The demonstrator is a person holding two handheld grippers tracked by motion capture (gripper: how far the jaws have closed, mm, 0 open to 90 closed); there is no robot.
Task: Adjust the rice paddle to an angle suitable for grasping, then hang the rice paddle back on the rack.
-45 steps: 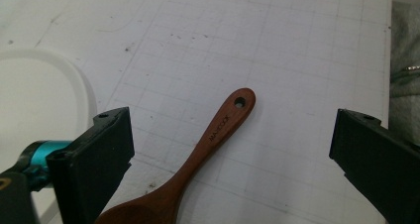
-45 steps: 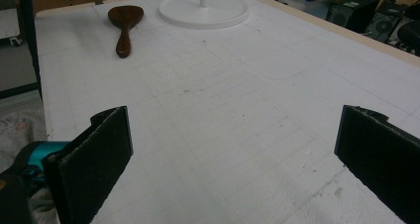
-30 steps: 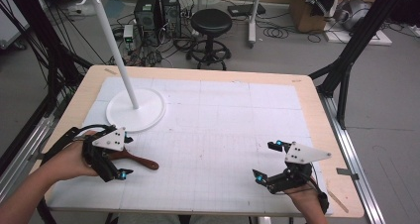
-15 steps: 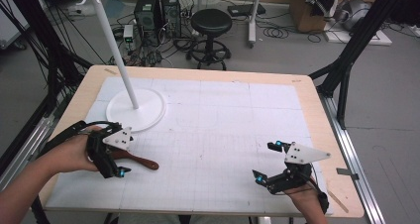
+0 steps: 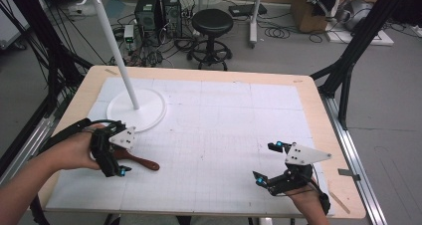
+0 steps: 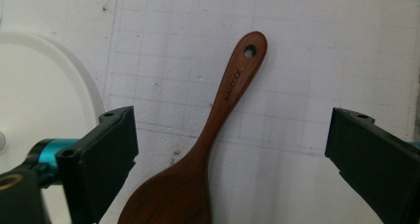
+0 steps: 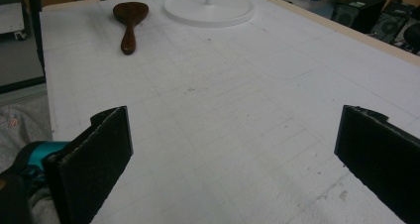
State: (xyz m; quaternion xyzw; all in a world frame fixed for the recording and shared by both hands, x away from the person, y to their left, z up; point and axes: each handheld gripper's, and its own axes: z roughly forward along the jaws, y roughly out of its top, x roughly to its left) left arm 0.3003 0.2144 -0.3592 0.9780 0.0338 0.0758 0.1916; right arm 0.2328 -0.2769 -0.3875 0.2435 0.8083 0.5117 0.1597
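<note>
High view lets me see the whole white gridded mat (image 5: 214,135) on the wooden table, with both of my grippers on it. My left gripper (image 5: 112,158) is near the left edge, just above the dark brown wooden spoon (image 5: 139,161). The spoon lies flat on the mat, close to the round white base of the tall white stand (image 5: 137,110). From up here the gripper and hand cover the spoon's wide end, so I only see the handle sticking out to the right.

Left gripper view shows me more of the spoon (image 6: 208,149). I can see a small hole at the handle tip and tiny letters along the handle, too small for me to read. The left jaws are spread wide, one on each side of the spoon, and they do not touch it. The bowl is cut off at the bottom edge. A curved bit of the white base (image 6: 44,95) is at the left.

My right gripper (image 5: 278,165) is near the front right corner, well apart from the spoon. Right gripper view shows its jaws spread wide with nothing between them. Far off in that view I see the whole spoon (image 7: 130,22) and the base (image 7: 208,8).
</note>
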